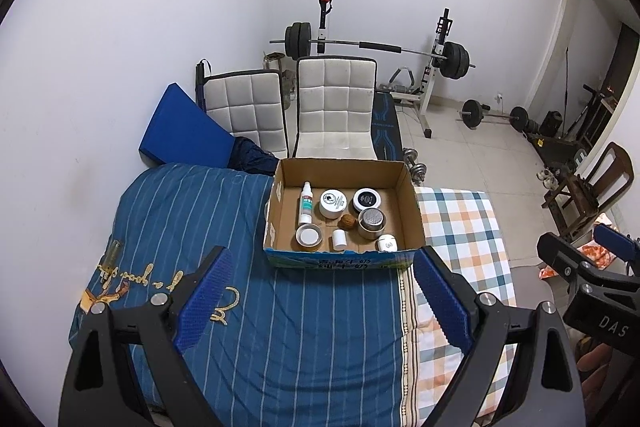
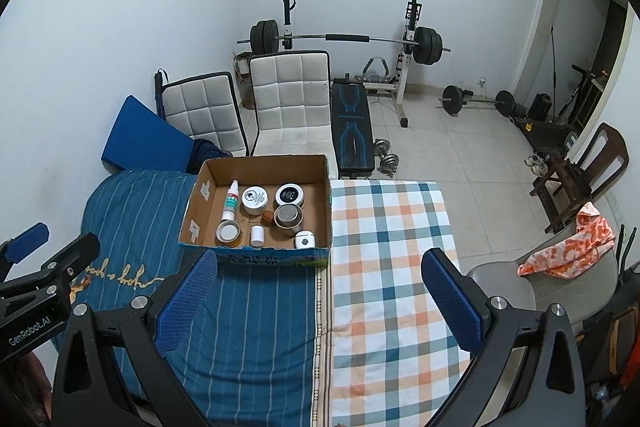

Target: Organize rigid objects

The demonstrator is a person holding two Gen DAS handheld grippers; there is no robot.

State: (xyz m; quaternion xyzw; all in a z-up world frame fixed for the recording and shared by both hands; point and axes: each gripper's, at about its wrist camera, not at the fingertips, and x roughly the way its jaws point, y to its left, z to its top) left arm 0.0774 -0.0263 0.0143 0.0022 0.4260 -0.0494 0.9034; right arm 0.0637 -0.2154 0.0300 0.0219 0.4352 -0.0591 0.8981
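Rigid objects sit in the cardboard box (image 1: pixel 404 211) at the bed's far edge. Left wrist view: our left gripper (image 1: pixel 324 303) hangs wide open and empty, short of the box. Inside we note a spray bottle (image 1: pixel 305 203), two lidded jars, a walnut (image 1: pixel 347 221) and a metal tin (image 1: pixel 371 223). We should approach from above, one item at a time.

Right wrist view: right gripper (image 2: pixel 320 303) likewise spread, empty; box (image 2: pixel 200 205) same contents.

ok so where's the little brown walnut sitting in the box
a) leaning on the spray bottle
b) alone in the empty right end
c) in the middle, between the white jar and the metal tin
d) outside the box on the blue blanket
c: the walnut lies mid-box, just below the white jar and left of the metal tin.
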